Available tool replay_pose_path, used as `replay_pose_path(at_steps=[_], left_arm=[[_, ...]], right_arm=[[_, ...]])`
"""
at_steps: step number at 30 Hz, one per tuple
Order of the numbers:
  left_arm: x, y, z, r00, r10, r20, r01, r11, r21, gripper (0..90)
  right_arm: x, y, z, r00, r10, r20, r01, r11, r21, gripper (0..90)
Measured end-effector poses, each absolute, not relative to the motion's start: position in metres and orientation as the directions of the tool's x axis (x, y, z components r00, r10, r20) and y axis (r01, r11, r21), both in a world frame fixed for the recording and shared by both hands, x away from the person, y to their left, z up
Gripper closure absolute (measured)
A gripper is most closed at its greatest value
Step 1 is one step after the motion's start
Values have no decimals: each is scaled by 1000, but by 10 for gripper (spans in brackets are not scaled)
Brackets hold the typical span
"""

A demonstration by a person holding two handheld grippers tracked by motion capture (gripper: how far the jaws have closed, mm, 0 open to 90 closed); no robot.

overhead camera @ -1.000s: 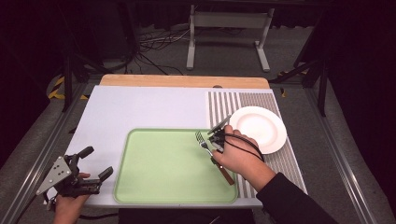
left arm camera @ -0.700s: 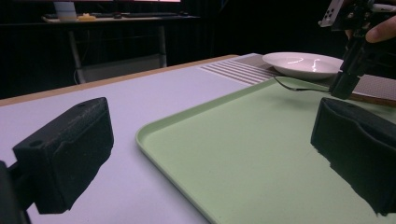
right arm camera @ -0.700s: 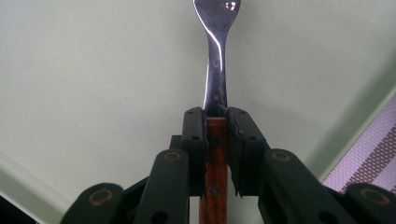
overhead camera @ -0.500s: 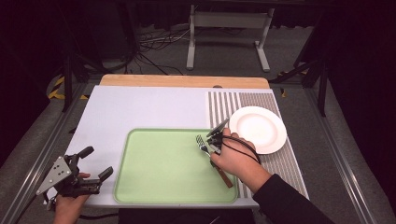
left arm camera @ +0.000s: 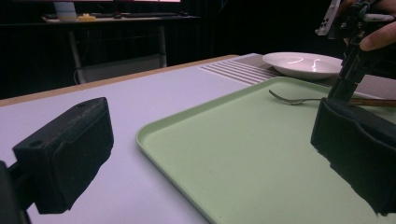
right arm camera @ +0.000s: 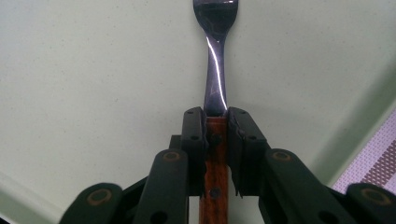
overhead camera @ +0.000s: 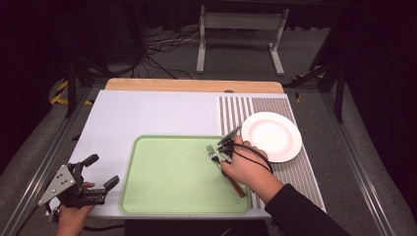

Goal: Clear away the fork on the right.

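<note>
A fork [overhead camera: 212, 151] with a steel head and a brown wooden handle lies level and low over the right part of the green tray [overhead camera: 167, 177]. Whether it touches the tray I cannot tell. My right gripper [overhead camera: 223, 158] is shut on it where the steel meets the wood. In the right gripper view the pads of that gripper [right arm camera: 215, 122] squeeze the fork's [right arm camera: 215, 65] handle from both sides. My left gripper [overhead camera: 102, 170] stands open with nothing in it at the table's front left corner, beside the tray. In the left gripper view the left gripper [left arm camera: 205, 140] faces the tray [left arm camera: 243, 158], the fork [left arm camera: 292, 99] and the right gripper [left arm camera: 344, 86].
A white plate [overhead camera: 271, 136] sits on the striped placemat [overhead camera: 290, 172] just right of the tray, also as the plate [left arm camera: 303, 64] behind the fork. The white table top [overhead camera: 147, 113] stretches behind the tray to a wooden edge [overhead camera: 192, 84]. A metal stand [overhead camera: 238, 24] is on the floor beyond.
The right hand with the fork has edged slightly toward the near side of the tray. The left gripper has not moved.
</note>
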State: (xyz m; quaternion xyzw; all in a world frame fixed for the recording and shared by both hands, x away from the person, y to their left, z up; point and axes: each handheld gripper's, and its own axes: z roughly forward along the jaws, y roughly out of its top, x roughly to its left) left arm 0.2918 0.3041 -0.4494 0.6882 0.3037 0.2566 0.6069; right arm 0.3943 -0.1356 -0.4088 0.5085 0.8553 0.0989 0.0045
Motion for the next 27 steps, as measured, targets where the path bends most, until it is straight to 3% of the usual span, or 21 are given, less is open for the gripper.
replay_pose_path(at_steps=[19, 27], left_arm=[[292, 304, -449, 684, 729, -16, 106, -78, 991, 0], [292, 304, -449, 685, 728, -13, 106, -82, 991, 0]], right_arm=[[394, -135, -405, -509, 856, 89, 852, 486, 197, 702], [393, -132, -399, -582, 808, 90, 784, 528, 327, 432]])
